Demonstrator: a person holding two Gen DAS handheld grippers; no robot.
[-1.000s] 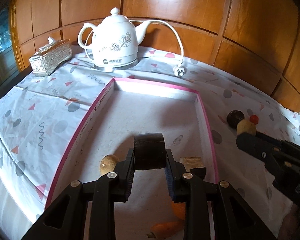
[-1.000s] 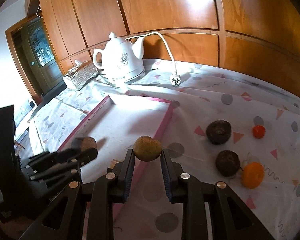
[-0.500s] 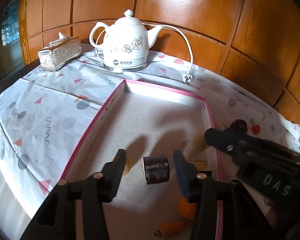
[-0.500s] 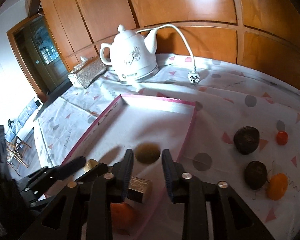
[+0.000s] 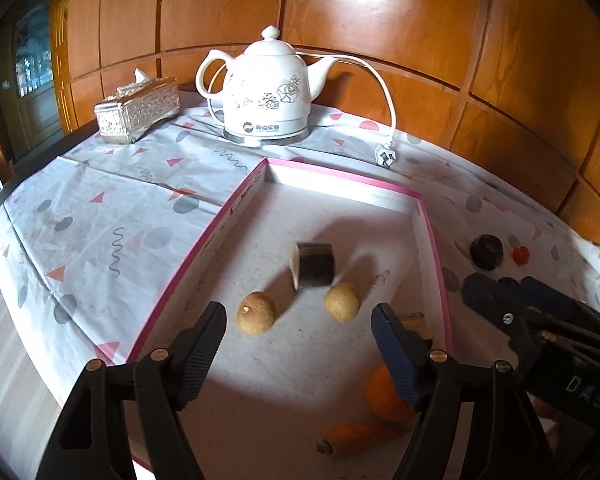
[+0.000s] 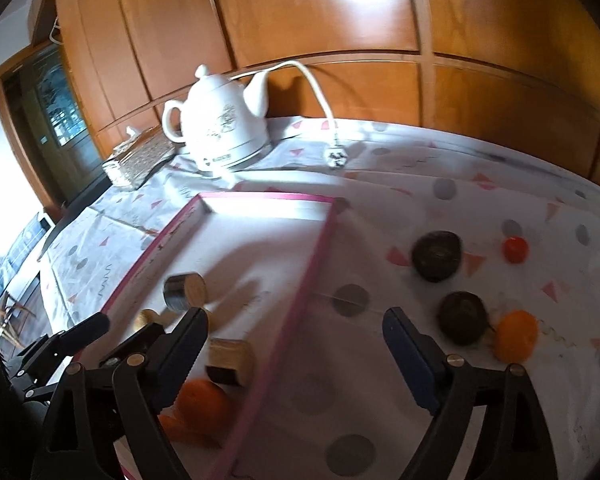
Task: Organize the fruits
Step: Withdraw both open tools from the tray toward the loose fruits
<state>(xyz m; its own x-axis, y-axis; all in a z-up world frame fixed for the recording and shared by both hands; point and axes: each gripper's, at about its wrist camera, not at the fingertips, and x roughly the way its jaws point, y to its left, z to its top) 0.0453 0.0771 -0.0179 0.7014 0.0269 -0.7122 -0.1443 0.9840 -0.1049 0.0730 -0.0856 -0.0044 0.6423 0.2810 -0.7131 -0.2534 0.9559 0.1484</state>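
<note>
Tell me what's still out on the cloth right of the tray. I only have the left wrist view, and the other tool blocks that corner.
Observer: A second dark fruit lies nearer than the one you can see, with an orange fruit just beside it.
Operator: Is the right tool carrying anything?
Observer: No. The right tool is opening its jaws and nothing is between them.
Operator: Something tan is half hidden low in the tray's right corner. What is it?
Observer: A short wooden piece with a dark underside, lying inside the tray close to its pink wall.
</note>
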